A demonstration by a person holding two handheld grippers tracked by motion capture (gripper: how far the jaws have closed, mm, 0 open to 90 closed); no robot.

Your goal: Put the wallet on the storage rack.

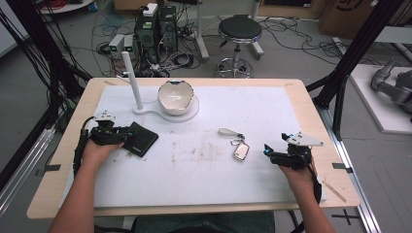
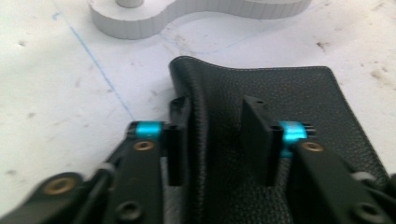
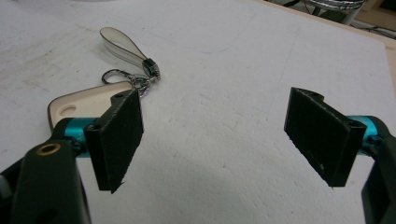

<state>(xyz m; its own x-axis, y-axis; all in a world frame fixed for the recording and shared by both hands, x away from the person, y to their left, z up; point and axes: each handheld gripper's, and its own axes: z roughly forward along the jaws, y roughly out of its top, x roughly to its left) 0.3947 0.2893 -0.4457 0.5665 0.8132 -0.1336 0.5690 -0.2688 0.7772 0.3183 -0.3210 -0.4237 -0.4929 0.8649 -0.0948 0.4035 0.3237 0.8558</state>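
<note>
Left gripper (image 2: pixel 217 140) pinches the black wallet (image 2: pixel 280 107) by a raised fold near its edge, just in front of the white stand base (image 2: pixel 140 21). Your right gripper (image 3: pixel 212 140) waits spread wide beside the key fob (image 3: pixel 81 105), likely next.
</note>
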